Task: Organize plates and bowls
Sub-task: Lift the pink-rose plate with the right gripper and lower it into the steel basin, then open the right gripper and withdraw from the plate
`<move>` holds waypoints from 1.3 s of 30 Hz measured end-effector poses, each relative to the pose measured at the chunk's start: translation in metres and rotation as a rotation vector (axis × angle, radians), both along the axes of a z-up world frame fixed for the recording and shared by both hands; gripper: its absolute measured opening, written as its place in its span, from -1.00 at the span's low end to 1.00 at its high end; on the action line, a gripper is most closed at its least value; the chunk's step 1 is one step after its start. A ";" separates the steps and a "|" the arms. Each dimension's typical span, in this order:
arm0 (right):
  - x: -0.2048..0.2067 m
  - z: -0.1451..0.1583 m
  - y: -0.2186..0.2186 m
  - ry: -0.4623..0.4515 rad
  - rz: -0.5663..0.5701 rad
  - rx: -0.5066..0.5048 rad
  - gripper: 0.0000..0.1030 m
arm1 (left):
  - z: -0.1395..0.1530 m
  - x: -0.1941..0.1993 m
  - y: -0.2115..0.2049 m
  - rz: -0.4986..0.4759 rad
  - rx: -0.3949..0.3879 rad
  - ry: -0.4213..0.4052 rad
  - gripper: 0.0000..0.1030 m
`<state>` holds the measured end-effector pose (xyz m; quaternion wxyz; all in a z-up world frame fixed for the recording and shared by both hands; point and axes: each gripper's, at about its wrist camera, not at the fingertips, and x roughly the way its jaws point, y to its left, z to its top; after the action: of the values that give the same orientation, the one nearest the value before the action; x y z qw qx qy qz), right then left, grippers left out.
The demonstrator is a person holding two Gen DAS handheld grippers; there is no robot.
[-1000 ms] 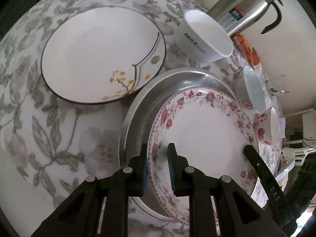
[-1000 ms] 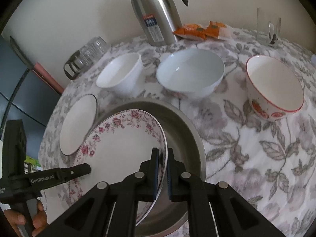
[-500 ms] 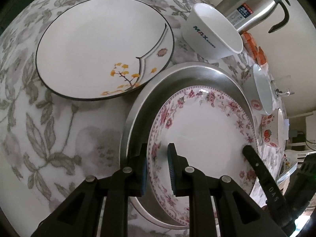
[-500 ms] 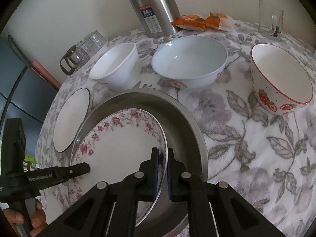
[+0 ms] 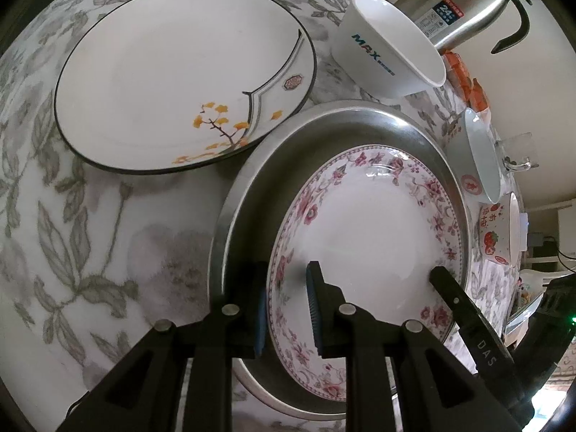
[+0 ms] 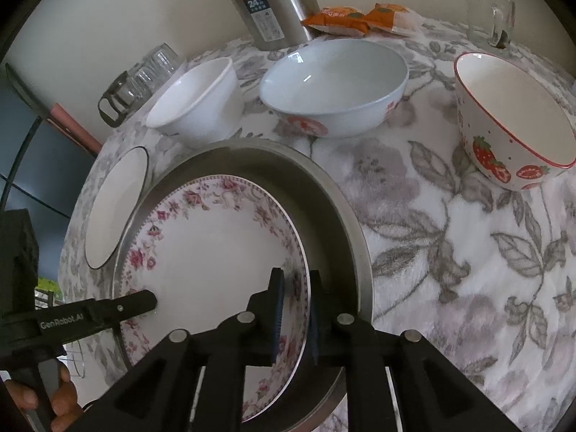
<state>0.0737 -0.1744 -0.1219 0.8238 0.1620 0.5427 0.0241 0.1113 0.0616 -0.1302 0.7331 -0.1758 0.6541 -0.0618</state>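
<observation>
We see the floral plate [image 5: 367, 237] lying inside the steel pan [image 5: 288, 151] on the bench [image 5: 90, 216], its face up and slightly tipped, one rim riding higher against the pan wall. The left gripper [image 5: 288, 302] straddles the plate's near rim; a clear gap shows between its blue pads and the rim, so its jaws stand apart around the edge without pressing. The right gripper [image 6: 295, 309] straddles the opposite rim; its jaws have just been opening, and a sliver of space shows on each side of the rim. The pan's floor under the plate is hidden from us. The black-rimmed plate [image 5: 180, 82] lies flat just beside the pan, seen edge-on and cut short in the right view. Beyond stand the white bowl [image 6: 198, 104], the pale blue bowl [image 6: 334, 86] and the strawberry bowl [image 6: 511, 122], all upright. The steel flask [image 6: 273, 3] is cut off at the top.
</observation>
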 end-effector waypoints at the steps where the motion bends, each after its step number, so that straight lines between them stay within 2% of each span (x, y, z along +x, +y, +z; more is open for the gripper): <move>1: 0.000 0.000 0.001 0.009 0.002 -0.013 -0.72 | 0.000 0.000 0.000 0.001 -0.002 0.001 -0.60; 13: 0.000 0.013 0.007 0.041 0.012 -0.097 -0.69 | 0.004 -0.002 -0.001 -0.015 -0.006 0.058 -0.56; 22: -0.011 0.039 0.006 0.030 0.012 -0.129 -0.69 | 0.038 -0.007 0.005 -0.008 0.055 0.022 -0.54; 24: -0.015 0.044 0.009 0.028 0.015 -0.134 -0.46 | 0.048 -0.010 0.005 -0.014 0.074 -0.002 -0.50; 25: -0.016 0.045 0.010 0.028 0.015 -0.136 -0.37 | 0.052 -0.012 0.005 -0.017 0.080 -0.012 -0.38; 26: -0.018 0.046 0.011 0.029 0.017 -0.142 -0.16 | 0.058 -0.013 0.004 -0.019 0.086 -0.024 -0.20; 27: -0.019 0.047 0.013 0.028 0.017 -0.152 0.06 | 0.059 -0.014 0.005 -0.020 0.088 -0.032 -0.14; 30: -0.022 0.051 0.014 0.020 0.012 -0.165 0.21 | 0.070 -0.015 0.002 -0.027 0.092 -0.063 -0.07; 31: -0.023 0.051 0.014 0.022 0.011 -0.167 0.25 | 0.072 -0.016 0.002 -0.026 0.087 -0.070 0.08; 32: -0.024 0.051 0.015 0.021 0.009 -0.169 0.35 | 0.075 -0.017 0.003 -0.019 0.076 -0.078 0.30; 34: -0.025 0.051 0.016 0.020 0.006 -0.178 0.48 | 0.078 -0.018 0.005 -0.005 0.069 -0.091 0.46; 37: -0.025 0.052 0.015 0.020 -0.001 -0.188 0.59 | 0.079 -0.019 0.008 0.005 0.075 -0.097 0.48; 39: -0.026 0.053 0.014 0.021 -0.010 -0.195 0.82 | 0.078 -0.018 0.011 0.012 0.076 -0.096 0.49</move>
<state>0.0479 -0.1602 -0.0688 0.8301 0.0840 0.5501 -0.0348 0.0930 0.0731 -0.0520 0.7702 -0.1487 0.6189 -0.0407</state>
